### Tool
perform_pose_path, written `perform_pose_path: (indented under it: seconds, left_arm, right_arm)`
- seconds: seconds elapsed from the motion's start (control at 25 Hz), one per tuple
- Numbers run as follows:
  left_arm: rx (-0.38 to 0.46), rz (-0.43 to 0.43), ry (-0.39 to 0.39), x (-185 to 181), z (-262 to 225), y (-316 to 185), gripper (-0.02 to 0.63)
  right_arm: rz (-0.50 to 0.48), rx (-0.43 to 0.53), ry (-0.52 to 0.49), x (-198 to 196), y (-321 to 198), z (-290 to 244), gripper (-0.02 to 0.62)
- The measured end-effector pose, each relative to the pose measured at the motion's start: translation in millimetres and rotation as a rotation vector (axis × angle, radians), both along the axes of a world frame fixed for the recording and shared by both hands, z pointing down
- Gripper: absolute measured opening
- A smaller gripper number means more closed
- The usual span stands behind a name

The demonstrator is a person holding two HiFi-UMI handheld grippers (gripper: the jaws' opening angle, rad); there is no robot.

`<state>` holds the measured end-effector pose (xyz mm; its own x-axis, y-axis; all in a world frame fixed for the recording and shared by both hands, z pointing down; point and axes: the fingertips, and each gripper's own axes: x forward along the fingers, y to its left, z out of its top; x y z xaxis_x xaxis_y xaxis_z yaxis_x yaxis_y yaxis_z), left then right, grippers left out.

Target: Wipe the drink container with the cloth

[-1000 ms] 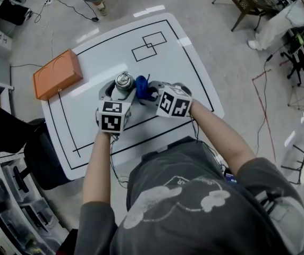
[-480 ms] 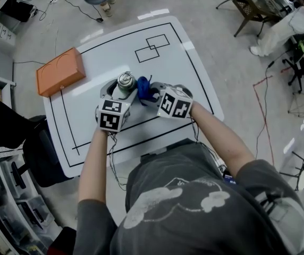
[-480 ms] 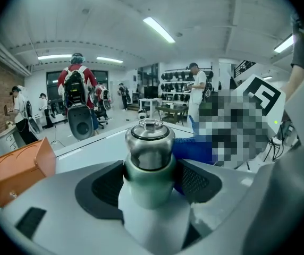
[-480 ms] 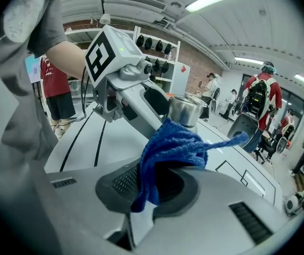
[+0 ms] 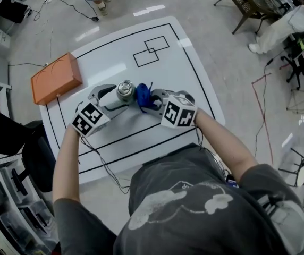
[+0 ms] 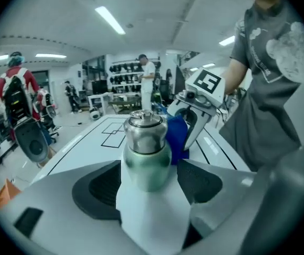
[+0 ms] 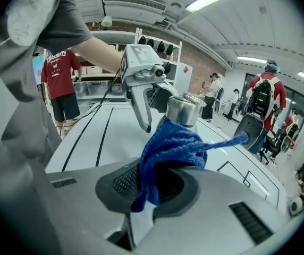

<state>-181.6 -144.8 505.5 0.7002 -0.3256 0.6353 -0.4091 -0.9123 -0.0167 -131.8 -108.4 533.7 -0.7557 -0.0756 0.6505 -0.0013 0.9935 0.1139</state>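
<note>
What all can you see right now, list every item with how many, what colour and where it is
table: one, white with black lines, centre of the head view
drink container: one, pale green with a silver cap, upright at the table's middle
cloth: one, blue, against the container's side
box: one, orange, at the table's far left corner
chair: one, dark, on the floor beyond the table's far right
left gripper: one, grey with a black-and-white marker cube, closed on the drink container
right gripper: one, grey with a marker cube, clamped on the cloth
</note>
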Motion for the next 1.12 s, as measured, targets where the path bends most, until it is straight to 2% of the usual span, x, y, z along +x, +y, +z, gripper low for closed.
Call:
perform_pose_path:
  seconds: [0.12,0.2,0.36,0.52,0.6,0.72,0.84,1.12]
  left_arm:
    - [0.027,0.166,-0.118,-10,5,0,0.332]
    - [0.053,0.262,-0.158,-11,8,-6,0.358]
    - [0.107,0.410,-0.171,0,6,-15,0.392]
    - [0.066,0.549,-0.202,16,15,-5,0.393]
    - [0.048,0.587,-0.225,21,22,-3,0.391]
    - [0.048,0.594,-0.232,22,25,-6,0.367]
    - [0.043,0.562,-0.221,22,26,-7,0.363]
    - [0.027,0.315,-0.169,23,26,-14,0.362]
  right_arm:
    - [-0.017,-0.014,0.007,2,0,0,0.043]
    - [-0.023,-0.019,0.007,4,-1,-1,0.043]
    - [-0.021,-0.032,0.001,4,-1,-1,0.043]
    - [-0.024,-0.042,0.005,4,-2,0,0.043]
    - [-0.027,-0.041,0.005,4,-4,0,0.043]
    - [-0.031,-0.040,0.012,5,-5,0,0.043]
    - [-0.028,-0.041,0.014,6,-6,0,0.043]
    - [-0.009,-0.006,0.008,10,-15,-9,0.043]
